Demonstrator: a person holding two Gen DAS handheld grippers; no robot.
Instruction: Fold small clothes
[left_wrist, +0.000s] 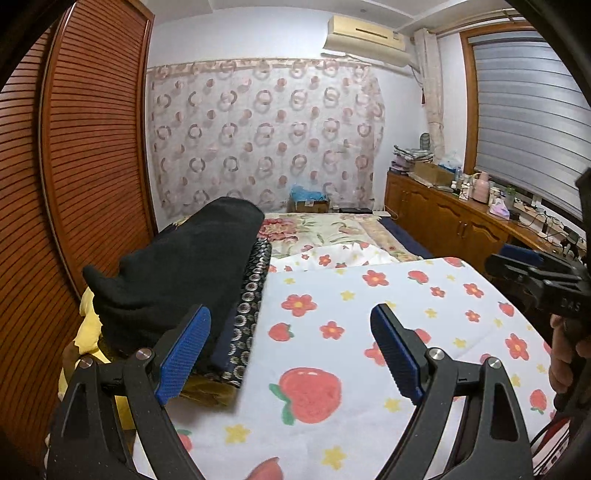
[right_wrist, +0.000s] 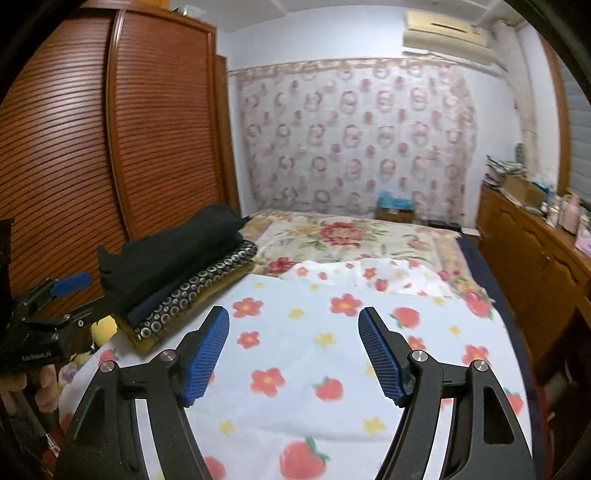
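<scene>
A stack of folded clothes lies at the left of the bed: a black garment (left_wrist: 192, 258) (right_wrist: 173, 251) on top, a dark patterned one (left_wrist: 249, 306) (right_wrist: 195, 291) under it, and a navy layer between. My left gripper (left_wrist: 291, 343) is open and empty, with its left finger just in front of the stack's near end. My right gripper (right_wrist: 293, 345) is open and empty above the white strawberry-and-flower sheet (left_wrist: 388, 332) (right_wrist: 314, 350), to the right of the stack. Each gripper shows in the other's view, the right one (left_wrist: 535, 280) and the left one (right_wrist: 55, 299).
A yellow cloth (left_wrist: 90, 325) lies left of the stack. A floral bedspread (right_wrist: 351, 236) covers the far bed. A slatted wooden wardrobe (left_wrist: 92, 140) stands on the left, a wooden cabinet (left_wrist: 443, 218) with clutter on the right, a patterned curtain (left_wrist: 266, 140) behind.
</scene>
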